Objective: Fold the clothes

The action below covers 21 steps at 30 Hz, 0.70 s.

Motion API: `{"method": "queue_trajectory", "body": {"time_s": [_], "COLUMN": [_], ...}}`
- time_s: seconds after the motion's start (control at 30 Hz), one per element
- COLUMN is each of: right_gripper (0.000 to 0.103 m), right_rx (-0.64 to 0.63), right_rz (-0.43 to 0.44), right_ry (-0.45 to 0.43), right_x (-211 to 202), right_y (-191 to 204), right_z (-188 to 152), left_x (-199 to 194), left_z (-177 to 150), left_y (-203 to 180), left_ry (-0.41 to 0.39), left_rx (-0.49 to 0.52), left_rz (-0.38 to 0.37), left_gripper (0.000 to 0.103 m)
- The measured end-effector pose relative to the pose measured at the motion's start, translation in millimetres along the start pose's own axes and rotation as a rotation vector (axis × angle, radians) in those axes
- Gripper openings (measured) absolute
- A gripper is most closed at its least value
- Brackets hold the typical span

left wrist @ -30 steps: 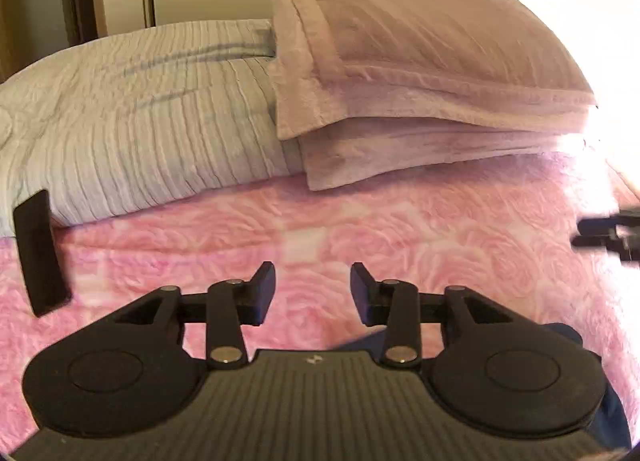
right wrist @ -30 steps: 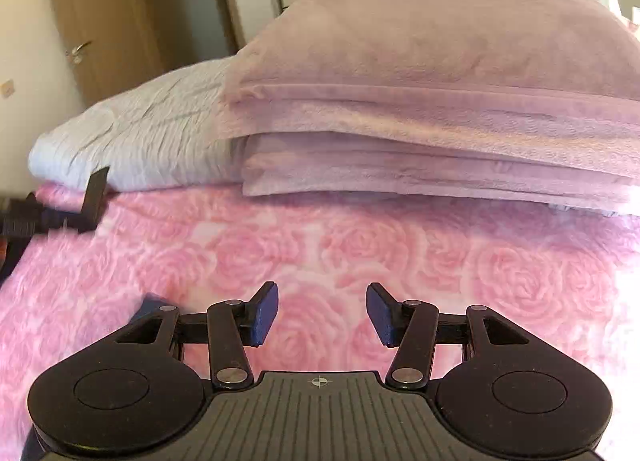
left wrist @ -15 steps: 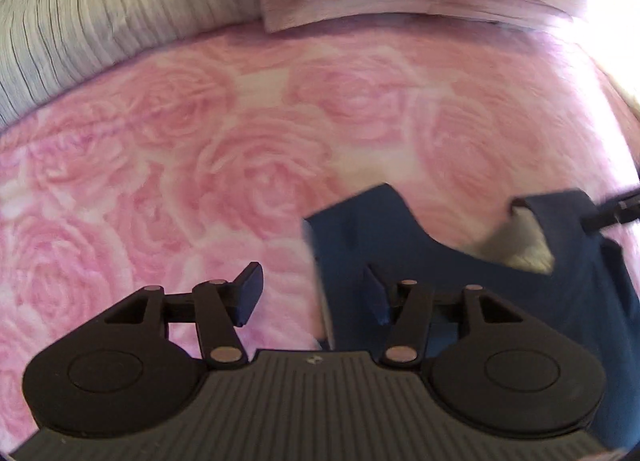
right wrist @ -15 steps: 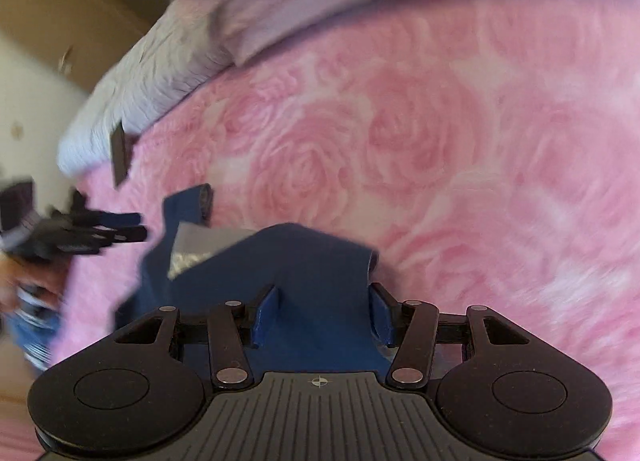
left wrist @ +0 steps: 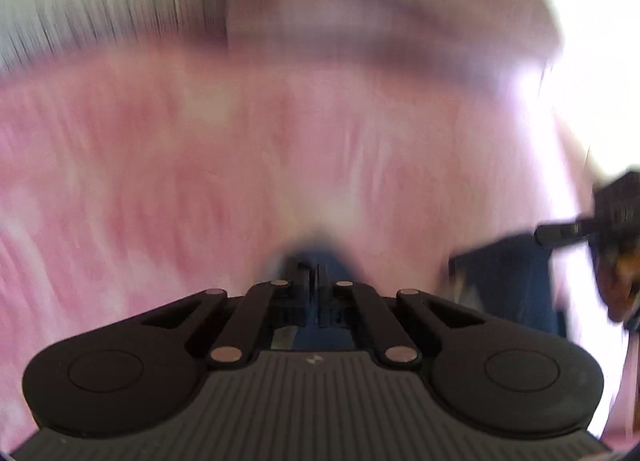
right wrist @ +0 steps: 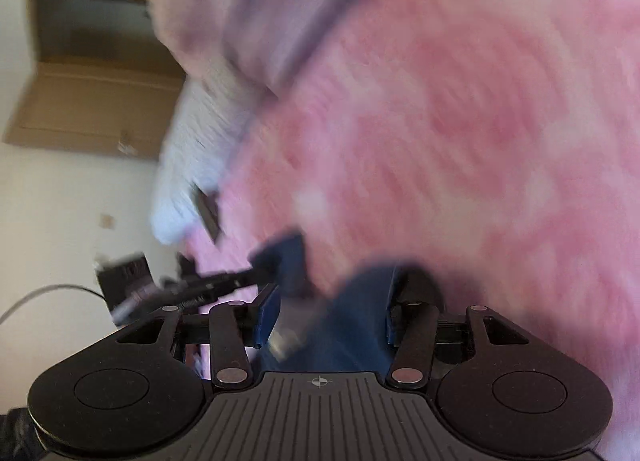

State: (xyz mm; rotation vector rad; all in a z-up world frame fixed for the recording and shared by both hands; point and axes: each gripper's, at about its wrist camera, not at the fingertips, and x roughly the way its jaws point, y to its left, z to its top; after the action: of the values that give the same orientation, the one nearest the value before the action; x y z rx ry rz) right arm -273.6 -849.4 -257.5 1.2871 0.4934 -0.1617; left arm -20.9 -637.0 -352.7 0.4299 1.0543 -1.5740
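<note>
1. Left wrist view, heavily motion-blurred: the left gripper (left wrist: pixel 316 275) has its jaws pressed together, pinching a fold of the blue garment (left wrist: pixel 508 277) at 6 o'clock. More of the garment lies at 4 o'clock on the pink blanket (left wrist: pixel 200 165). The right gripper (left wrist: pixel 560 229) enters at 3 o'clock, cut off by the frame edge.
2. Right wrist view, also smeared: the right gripper (right wrist: pixel 328 315) has its jaws spread, with the blue garment (right wrist: pixel 352 325) between them at 6 o'clock. The left gripper (right wrist: pixel 240 281) holds the garment's edge at 8 o'clock. The pillows (right wrist: pixel 192 165) at 11 o'clock are hard to make out.

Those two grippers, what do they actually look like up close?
Both are matte black plastic. The left gripper has a ribbed grey-black body, two round side lobes, and slim link bars with silver rivets. The right gripper is the same build, with blue pads on its jaws and a small crosshair mark on the body. A thin grey cable shows near the left one.
</note>
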Motion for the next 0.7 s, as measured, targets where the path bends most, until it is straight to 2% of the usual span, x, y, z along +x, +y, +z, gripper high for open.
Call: {"method": "queue_trajectory", "body": {"time_s": [0.07, 0.1, 0.13, 0.17, 0.23, 0.3, 0.33, 0.37, 0.53, 0.6, 0.63, 0.7], "right_gripper": [0.052, 0.052, 0.053, 0.053, 0.053, 0.053, 0.053, 0.053, 0.053, 0.053, 0.053, 0.053], "right_rx": [-0.148, -0.212, -0.239, -0.241, -0.216, -0.194, -0.192, -0.189, -0.202, -0.215, -0.216, -0.195], "right_rz": [0.061, 0.073, 0.057, 0.028, -0.053, -0.147, -0.164, -0.175, -0.284, -0.324, -0.312, -0.263], "right_ry": [-0.2, -0.295, -0.347, -0.36, -0.311, -0.234, -0.209, -0.183, -0.105, -0.072, -0.047, 0.008], "right_x": [-24, -35, -41, -42, -35, -25, -22, -20, -7, 0, 4, 14], "right_y": [26, 37, 41, 41, 33, 23, 18, 13, 0, -4, -8, -14], "right_z": [10, 14, 17, 21, 23, 18, 13, 8, -3, -3, -2, 1], "left_x": [-22, -26, -27, -23, -15, -7, -3, 1, 35, 39, 39, 39], "left_z": [11, 14, 16, 16, 14, 6, 1, -4, -21, -22, -20, -15], "left_y": [4, 7, 9, 11, 14, 13, 13, 14, 26, 27, 26, 23], "left_ry": [-0.146, -0.175, -0.188, -0.162, -0.111, -0.053, -0.025, 0.004, 0.183, 0.18, 0.183, 0.182], "left_rx": [-0.033, -0.041, -0.049, -0.056, -0.066, -0.05, -0.047, -0.051, -0.097, -0.118, -0.129, -0.145], "left_rz": [-0.002, 0.011, 0.025, 0.043, 0.073, 0.067, 0.065, 0.07, 0.144, 0.116, 0.079, 0.003], "left_gripper": [0.0, 0.0, 0.0, 0.0, 0.003, 0.012, 0.029, 0.038, 0.039, 0.041, 0.041, 0.03]}}
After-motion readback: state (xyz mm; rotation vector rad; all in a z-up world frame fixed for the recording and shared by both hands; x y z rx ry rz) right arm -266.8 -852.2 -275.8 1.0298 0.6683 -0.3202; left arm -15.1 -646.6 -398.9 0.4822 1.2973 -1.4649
